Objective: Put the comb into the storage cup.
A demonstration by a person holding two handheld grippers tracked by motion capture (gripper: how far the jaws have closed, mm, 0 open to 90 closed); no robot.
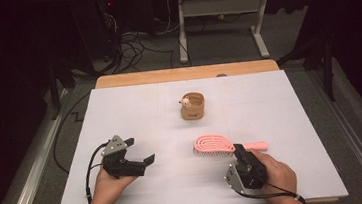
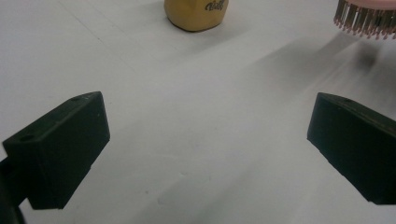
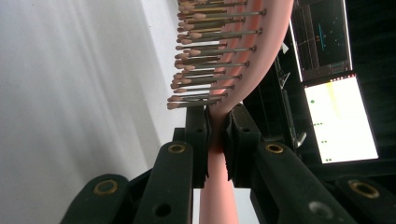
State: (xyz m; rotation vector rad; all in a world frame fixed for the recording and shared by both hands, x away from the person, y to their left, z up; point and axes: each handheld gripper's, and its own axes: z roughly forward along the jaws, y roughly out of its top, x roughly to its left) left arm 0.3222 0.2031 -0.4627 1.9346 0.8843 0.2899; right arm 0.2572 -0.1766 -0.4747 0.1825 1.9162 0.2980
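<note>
While right gripper [image 1: 240,152] clamps pink hairbrush [image 1: 214,144] at neck, brush near table [image 1: 293,136] centre, bristles down; left gripper [image 1: 141,151] gapes empty. Likely goal: tan cup [image 1: 193,107]. Lift level, keep squeeze firm, avoid twisting.

Bright white table [image 1: 279,102] amid dark surroundings; soft streaked shadows, slightly grainy close views.

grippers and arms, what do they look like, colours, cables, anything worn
Both the left gripper and right gripper are black, blocky two-jaw tools, each with a grey three-cornered plate on top and a black cable trailing off. Brass-coloured pins dot the right one's linkage. Forearms are bare, no sleeves; a dark band circles the right wrist.
</note>
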